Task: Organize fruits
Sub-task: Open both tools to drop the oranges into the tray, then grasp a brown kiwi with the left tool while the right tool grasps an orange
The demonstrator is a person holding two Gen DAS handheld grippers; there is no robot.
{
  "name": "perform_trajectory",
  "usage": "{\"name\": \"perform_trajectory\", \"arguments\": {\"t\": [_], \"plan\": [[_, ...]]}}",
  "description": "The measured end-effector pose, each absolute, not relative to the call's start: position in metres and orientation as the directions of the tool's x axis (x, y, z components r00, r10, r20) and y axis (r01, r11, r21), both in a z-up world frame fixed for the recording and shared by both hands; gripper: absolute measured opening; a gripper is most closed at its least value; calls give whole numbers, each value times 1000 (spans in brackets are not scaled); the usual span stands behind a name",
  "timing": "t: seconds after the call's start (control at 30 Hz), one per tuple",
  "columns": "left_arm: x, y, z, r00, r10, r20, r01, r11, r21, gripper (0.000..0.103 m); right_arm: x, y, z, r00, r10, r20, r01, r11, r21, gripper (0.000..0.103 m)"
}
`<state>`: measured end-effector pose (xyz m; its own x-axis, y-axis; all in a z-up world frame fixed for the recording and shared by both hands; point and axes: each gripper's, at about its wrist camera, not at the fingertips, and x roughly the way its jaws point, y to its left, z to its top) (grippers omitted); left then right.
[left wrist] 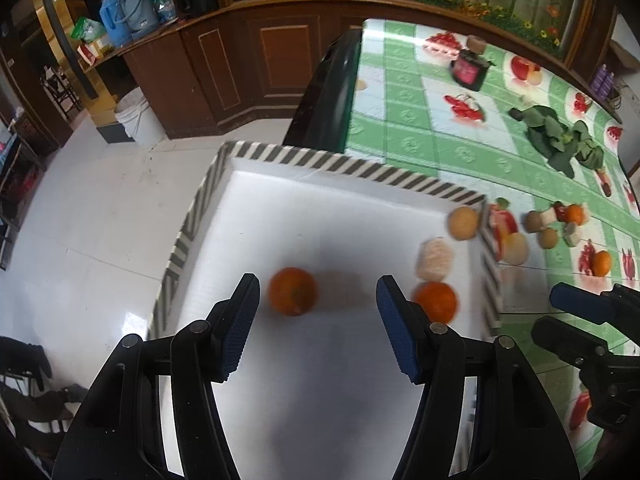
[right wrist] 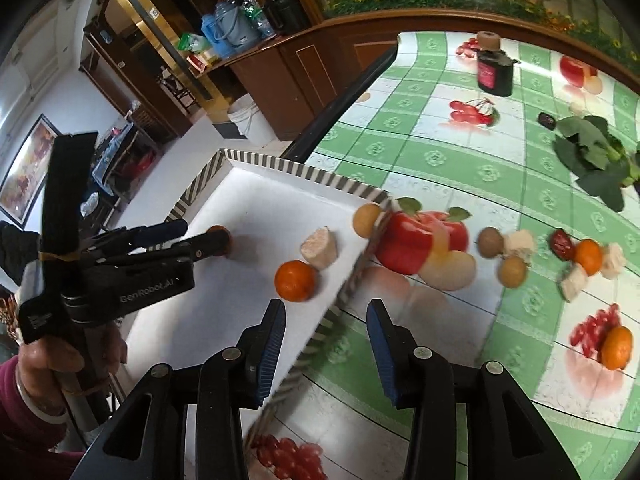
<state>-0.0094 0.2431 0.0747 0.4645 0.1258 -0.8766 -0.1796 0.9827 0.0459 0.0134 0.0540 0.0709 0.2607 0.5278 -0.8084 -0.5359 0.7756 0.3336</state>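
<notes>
Left tongs [left wrist: 318, 320] gape empty over our small orange mandarin [left wrist: 292, 291]; right tongs [right wrist: 326, 344] released too. Soft-skinned, light: we'd pinch its middle gently.

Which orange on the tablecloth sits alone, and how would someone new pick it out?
Start at the white tray with the striped rim, then go right across the green checked tablecloth, past the cluster of small fruits and pale chunks. The lone orange lies nearest the camera on that side, on a print of red berries. Unlike the other loose orange, nothing real touches it.
</notes>
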Motion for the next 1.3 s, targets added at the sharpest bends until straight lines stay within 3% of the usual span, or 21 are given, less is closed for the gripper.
{"name": "perform_trajectory", "arguments": {"t": [0.8, 1.3], "plan": [[-5, 101, 70, 438, -35, -898, -2, 999, -40, 61, 1, -113, 61, 338, 414, -845, -305, 898, 318, 41], [28, 77, 51, 395, -96, -914, 18, 995, -97, 61, 37, -149, 38, 348, 367, -863, -254, 923, 291, 41]]}}
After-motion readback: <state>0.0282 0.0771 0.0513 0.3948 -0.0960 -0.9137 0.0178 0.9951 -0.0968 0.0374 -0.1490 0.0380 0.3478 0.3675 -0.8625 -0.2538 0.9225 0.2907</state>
